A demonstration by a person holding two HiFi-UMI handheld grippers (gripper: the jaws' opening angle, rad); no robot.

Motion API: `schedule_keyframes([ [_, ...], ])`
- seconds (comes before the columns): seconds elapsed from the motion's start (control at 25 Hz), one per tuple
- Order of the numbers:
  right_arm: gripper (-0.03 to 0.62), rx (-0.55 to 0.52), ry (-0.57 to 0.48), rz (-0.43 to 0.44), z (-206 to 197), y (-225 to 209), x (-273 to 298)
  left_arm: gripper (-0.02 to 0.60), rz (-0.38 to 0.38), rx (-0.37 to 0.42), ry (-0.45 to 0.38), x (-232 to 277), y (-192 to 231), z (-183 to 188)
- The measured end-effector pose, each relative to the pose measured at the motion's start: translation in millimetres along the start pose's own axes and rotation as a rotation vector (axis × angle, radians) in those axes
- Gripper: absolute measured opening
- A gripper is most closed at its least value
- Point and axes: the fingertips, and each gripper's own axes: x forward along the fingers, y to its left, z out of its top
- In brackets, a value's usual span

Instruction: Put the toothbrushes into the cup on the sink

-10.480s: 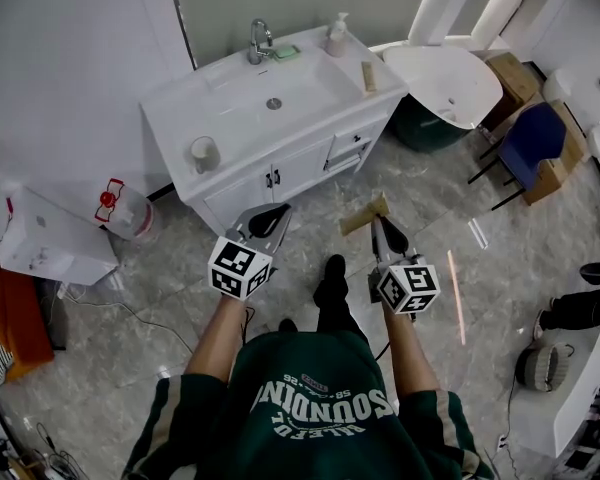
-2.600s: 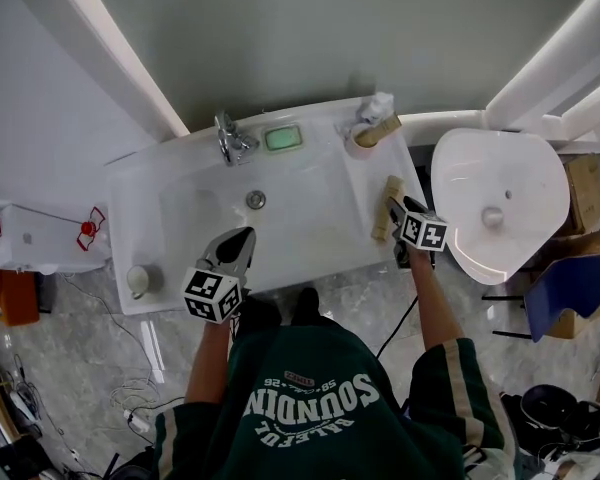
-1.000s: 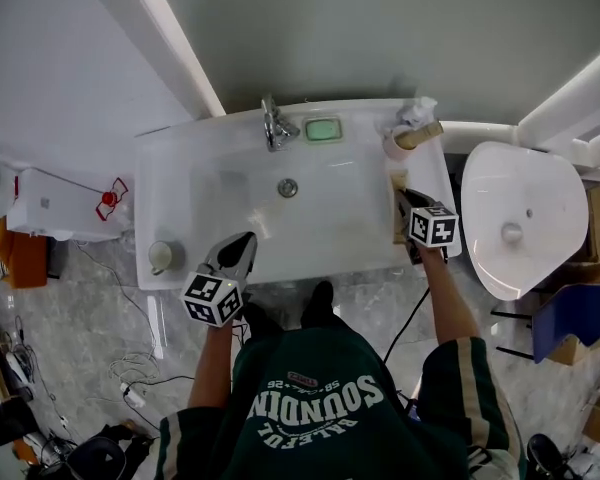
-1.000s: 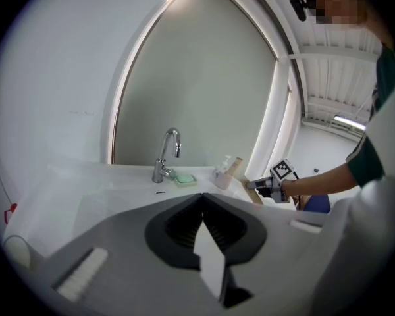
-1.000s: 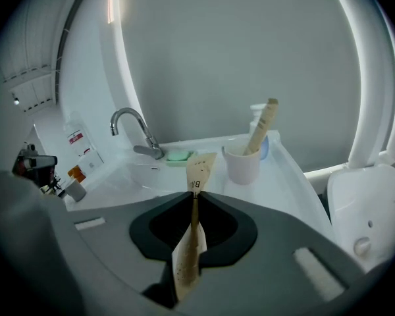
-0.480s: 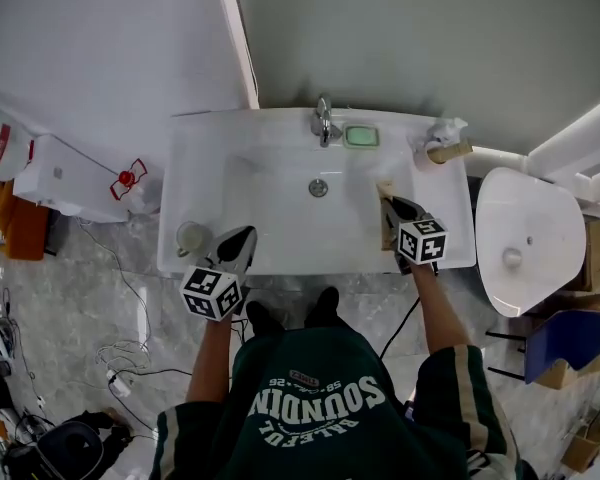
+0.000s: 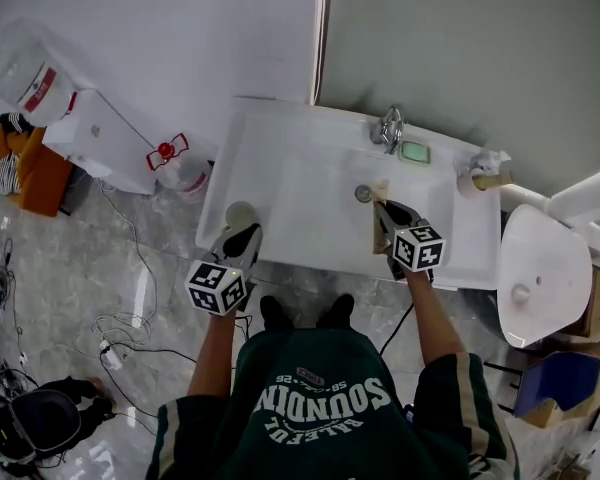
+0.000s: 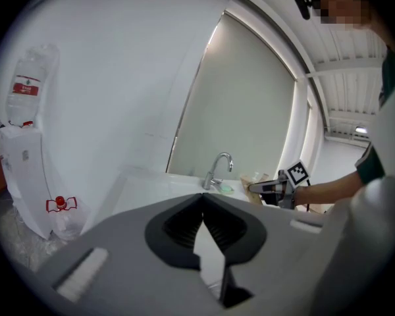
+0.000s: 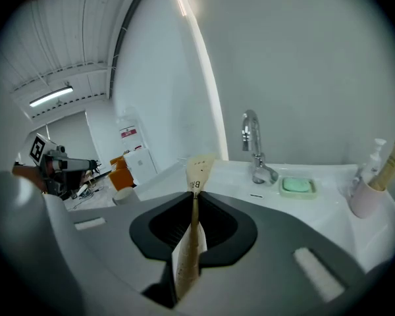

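In the head view my right gripper (image 7: 382,211) hangs over the white sink (image 7: 300,168), close to the drain, shut on a flat tan paper toothbrush pack (image 7: 381,192). The right gripper view shows that pack (image 9: 195,180) upright, pinched between the jaws. A white cup (image 7: 242,214) stands at the sink's front left corner, small in the right gripper view as well (image 9: 123,195). My left gripper (image 7: 241,239) sits just in front of that cup, jaws together and empty (image 8: 203,203). At the back right a pink cup (image 9: 362,197) holds another tan toothbrush (image 9: 390,163).
A chrome faucet (image 7: 390,128) and a green soap dish (image 7: 414,152) sit at the sink's back edge. A water dispenser (image 7: 105,138) with a bottle stands to the left, a loose white basin (image 7: 528,278) to the right. Cables lie on the floor at the left.
My right gripper has carried the pack leftward from the sink's right side to near the drain. The left gripper now sits directly before the white cup. The head view has swung left.
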Motion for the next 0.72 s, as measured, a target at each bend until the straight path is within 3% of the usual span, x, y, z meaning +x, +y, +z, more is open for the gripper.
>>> schedule_keyframes([
  [0.36, 0.037, -0.033, -0.05, 0.154, 30, 114, 66, 0.051, 0.068, -0.036, -0.018, -56, 57, -11],
  [0.72, 0.036, -0.042, -0.204, 0.326, 82, 232, 118, 0.051, 0.105, -0.064, -0.031, -93, 94, -23],
])
